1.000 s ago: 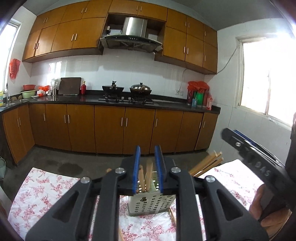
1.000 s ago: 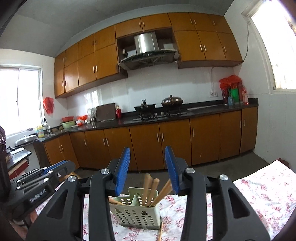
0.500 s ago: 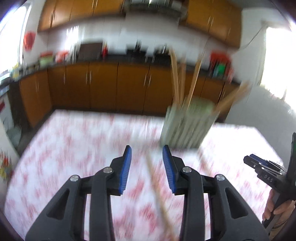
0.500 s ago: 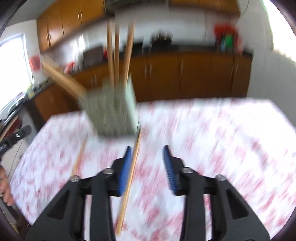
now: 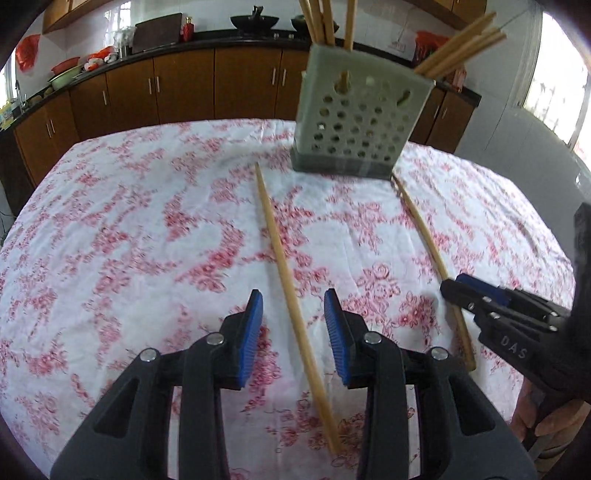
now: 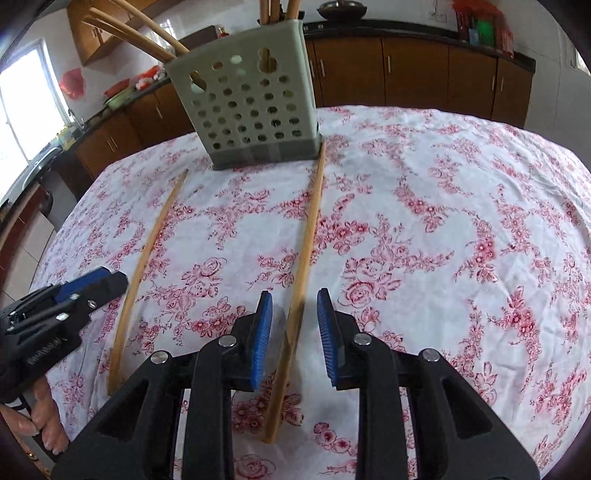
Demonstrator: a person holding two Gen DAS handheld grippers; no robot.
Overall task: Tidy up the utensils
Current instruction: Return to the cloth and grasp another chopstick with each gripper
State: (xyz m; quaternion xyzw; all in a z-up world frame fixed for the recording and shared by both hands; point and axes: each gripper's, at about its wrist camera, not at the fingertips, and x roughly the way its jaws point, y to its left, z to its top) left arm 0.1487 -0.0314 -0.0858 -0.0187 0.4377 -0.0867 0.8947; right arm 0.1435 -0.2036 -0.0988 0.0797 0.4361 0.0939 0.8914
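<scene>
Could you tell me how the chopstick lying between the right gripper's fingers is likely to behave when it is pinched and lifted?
The chopstick looks like thin, straight wood: probably stiff and light. It lies flat on the tablecloth, so it may roll or slip. Gripped near one end, it will likely droop.

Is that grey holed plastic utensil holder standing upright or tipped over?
Upright: the grey perforated plastic utensil holder stands on its base on the floral tablecloth, wooden chopsticks sticking out of its top.

Bright daylight from blown-out side windows point(image 5: 554, 88), soft shadows, slight motion blur, strong fisheye bending at edges.
</scene>
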